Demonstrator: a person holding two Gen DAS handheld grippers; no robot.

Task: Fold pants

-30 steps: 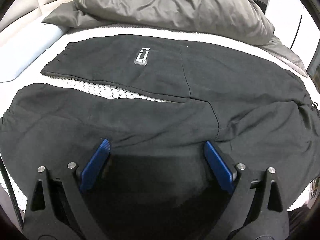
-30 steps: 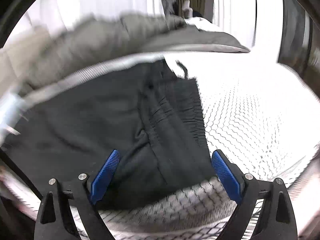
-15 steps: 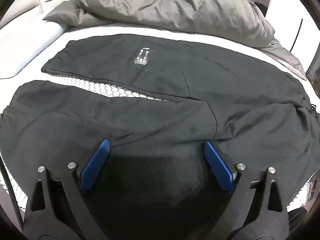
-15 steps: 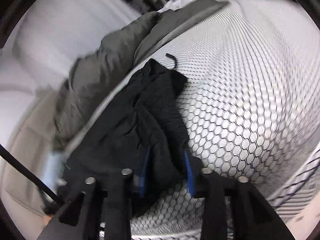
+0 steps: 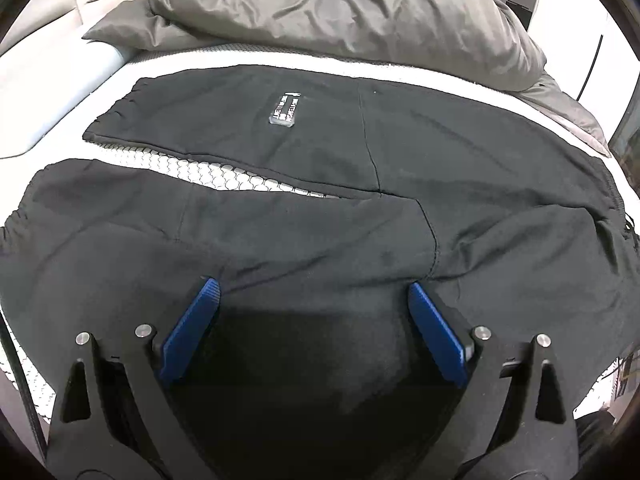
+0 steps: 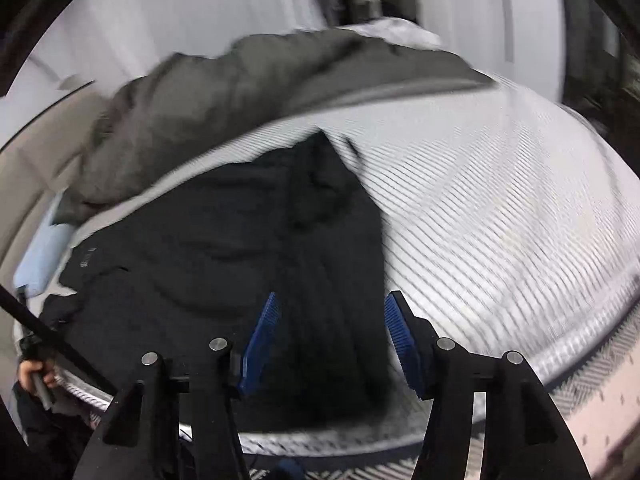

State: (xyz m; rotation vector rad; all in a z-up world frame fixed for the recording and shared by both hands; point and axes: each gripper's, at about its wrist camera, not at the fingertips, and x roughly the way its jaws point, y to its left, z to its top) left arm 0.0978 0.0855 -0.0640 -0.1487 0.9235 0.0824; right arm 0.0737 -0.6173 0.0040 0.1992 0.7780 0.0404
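Observation:
Black pants point(image 5: 440, 168) lie spread on the bed, both legs running left and the waistband at the right, with a small label point(image 5: 286, 110) on the far leg. My left gripper point(image 5: 312, 296) hovers open over the near leg, nothing between its blue pads point(image 5: 192, 332). In the blurred right wrist view the pants point(image 6: 200, 260) run left from the bunched waistband point(image 6: 340, 240). My right gripper point(image 6: 332, 298) is just above the waistband's near end. Its jaws are opening, and the cloth lies under and between them without the pads pressing it.
A crumpled grey duvet point(image 5: 340, 12) is heaped at the far side of the bed. The white honeycomb mattress cover point(image 6: 500, 220) stretches right of the waistband. A pale blue pillow point(image 6: 40, 256) lies at the far left. A person's hand point(image 6: 34, 372) shows at the lower left.
The right gripper closed on the waistband half a second ago, and its jaws have since parted while it rose and swung. The left gripper and the pants legs have not moved.

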